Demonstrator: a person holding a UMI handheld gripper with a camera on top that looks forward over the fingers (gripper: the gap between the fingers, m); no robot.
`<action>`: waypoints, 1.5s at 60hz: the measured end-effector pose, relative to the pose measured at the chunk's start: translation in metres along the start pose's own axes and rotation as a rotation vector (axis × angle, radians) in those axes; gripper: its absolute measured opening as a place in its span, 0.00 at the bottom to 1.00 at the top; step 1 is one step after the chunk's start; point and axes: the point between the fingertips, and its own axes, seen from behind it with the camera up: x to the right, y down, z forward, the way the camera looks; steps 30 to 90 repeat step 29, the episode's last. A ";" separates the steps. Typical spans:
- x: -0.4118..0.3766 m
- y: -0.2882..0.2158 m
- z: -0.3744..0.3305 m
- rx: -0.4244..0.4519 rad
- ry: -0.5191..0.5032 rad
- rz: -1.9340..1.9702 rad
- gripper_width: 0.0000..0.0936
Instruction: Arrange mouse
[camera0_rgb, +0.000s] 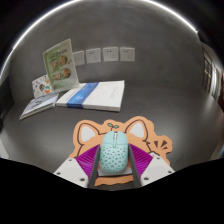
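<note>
A pale teal mouse (113, 153) with a dotted back lies between my fingers, pointing away from me. Both magenta pads (88, 160) press on its sides, so my gripper (113, 162) is shut on it. Under and just ahead of the mouse is an orange cat-shaped mouse mat (92, 131) with a white edge and two ears pointing away. It lies on the dark grey table (170, 115). I cannot tell whether the mouse rests on the mat or is held slightly above it.
Beyond the mat, a white folder with a blue stripe (95, 95) lies flat next to some papers (40, 103). A green-and-white booklet (60, 65) stands upright behind them. White wall sockets (102, 54) line the far wall.
</note>
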 end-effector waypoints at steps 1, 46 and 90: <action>-0.001 0.001 0.000 -0.003 -0.007 -0.005 0.64; 0.032 0.051 -0.134 0.101 -0.222 -0.071 0.90; 0.032 0.051 -0.134 0.101 -0.222 -0.071 0.90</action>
